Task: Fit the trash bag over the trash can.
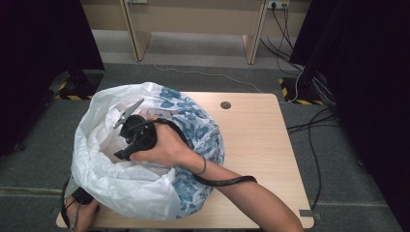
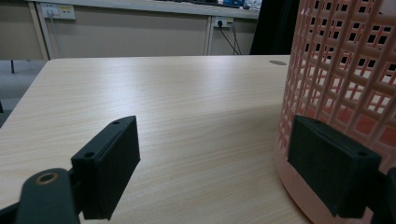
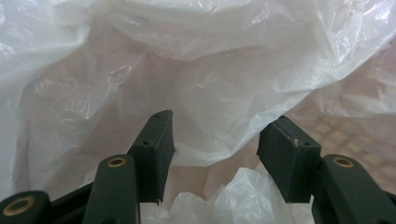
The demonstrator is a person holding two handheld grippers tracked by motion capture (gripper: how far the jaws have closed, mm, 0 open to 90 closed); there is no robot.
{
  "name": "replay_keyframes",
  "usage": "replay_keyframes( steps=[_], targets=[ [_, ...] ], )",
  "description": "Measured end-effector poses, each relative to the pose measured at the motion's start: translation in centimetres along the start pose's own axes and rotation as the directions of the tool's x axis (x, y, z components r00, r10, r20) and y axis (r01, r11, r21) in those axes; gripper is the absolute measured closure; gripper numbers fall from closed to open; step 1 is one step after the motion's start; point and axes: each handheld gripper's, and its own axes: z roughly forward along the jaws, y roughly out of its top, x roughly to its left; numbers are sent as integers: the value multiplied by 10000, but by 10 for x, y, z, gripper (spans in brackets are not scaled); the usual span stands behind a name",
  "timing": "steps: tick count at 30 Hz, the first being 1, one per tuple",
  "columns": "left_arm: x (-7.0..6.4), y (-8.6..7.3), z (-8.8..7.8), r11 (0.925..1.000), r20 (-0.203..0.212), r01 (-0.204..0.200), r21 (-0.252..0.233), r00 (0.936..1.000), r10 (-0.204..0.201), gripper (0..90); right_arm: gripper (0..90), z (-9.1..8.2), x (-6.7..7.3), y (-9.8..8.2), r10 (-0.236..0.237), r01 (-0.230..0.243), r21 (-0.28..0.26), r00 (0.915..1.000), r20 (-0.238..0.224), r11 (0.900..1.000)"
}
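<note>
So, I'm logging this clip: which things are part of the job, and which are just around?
In use, it seems:
- plastic bag
- pink lattice basket
- right tool, inside the bag
- left tool, beside the basket
- table

Just around:
- floor cables
- wall sockets

Beyond the tongs, a light wooden table (image 1: 261, 140) with a round cable hole (image 1: 225, 105) stands on grey carpet (image 1: 38, 140). Farther off, pale wooden desk legs (image 1: 254, 34) rise before a beige wall (image 2: 140, 35) fitted with power sockets (image 2: 223, 21). Black curtains (image 1: 43, 38) hang at both sides, with cables (image 1: 309, 125) trailing over the floor to the right.
</note>
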Motion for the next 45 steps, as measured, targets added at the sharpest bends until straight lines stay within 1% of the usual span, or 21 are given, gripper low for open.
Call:
replay_keyframes(
  steps=[2, 4, 9, 12, 13, 15, 19, 22, 24, 26, 27, 33, 39, 45],
  targets=[
    [0, 0, 0, 10000, -5, 21, -6, 10000, -21, 163, 455, -1, -1, 0, -14, 14, -74, 10000, -4, 10000],
    [0, 0, 0, 10000, -1, 27, -9, 10000, -27, 163, 451, -2, -1, 0, 69, -69, -159, 10000, 18, 9999],
    [0, 0, 0, 10000, 5, 28, -13, 10000, -28, 162, 427, -8, -1, 2, 82, -71, -484, 9997, 230, 9988],
    [0, 0, 0, 10000, 4, 28, -12, 10000, -28, 162, 403, -17, -1, 4, 156, -117, -820, 9988, 467, 9966],
    [0, 0, 0, 10000, 4, 25, -13, 10000, -25, 163, 396, -20, -2, 5, 114, -60, -982, 9985, 543, 9952],
    [0, 0, 0, 10000, 4, 20, -10, 10000, -20, 163, 387, -29, -3, 6, 217, -129, -1281, 9975, 674, 9917],
    [0, 0, 0, 10000, -14, 35, -10, 10000, -35, 163, 379, -50, -7, 9, 507, -321, -1983, 9947, 891, 9796],
    [0, 0, 0, 10000, -17, 26, -3, 10000, -26, 162, 374, -65, -11, 9, 690, -412, -2494, 9922, 1039, 9675],
    [0, 0, 0, 10000, -19, 34, -9, 10000, -34, 162, 370, -74, -14, 9, 851, -497, -2875, 9900, 1122, 9565],
    [0, 0, 0, 10000, -17, 38, -10, 10000, -38, 163, 363, -82, -17, 8, 991, -599, -3054, 9885, 1146, 9503],
    [0, 0, 0, 10000, -17, 34, -12, 10000, -34, 162, 361, -86, -18, 8, 1032, -627, -3102, 9879, 1159, 9486],
    [0, 0, 0, 10000, -17, 40, -11, 10000, -40, 162, 356, -102, -24, 4, 1198, -719, -3183, 9838, 1336, 9452],
    [0, 0, 0, 10000, -21, 28, -8, 10000, -28, 163, 356, -112, -29, -5, 1294, -754, -3210, 9801, 1505, 9441],
    [0, 0, 0, 10000, -30, 32, -6, 10000, -32, 162, 353, -123, -35, -14, 1496, -889, -3231, 9743, 1681, 9422]
  ],
)
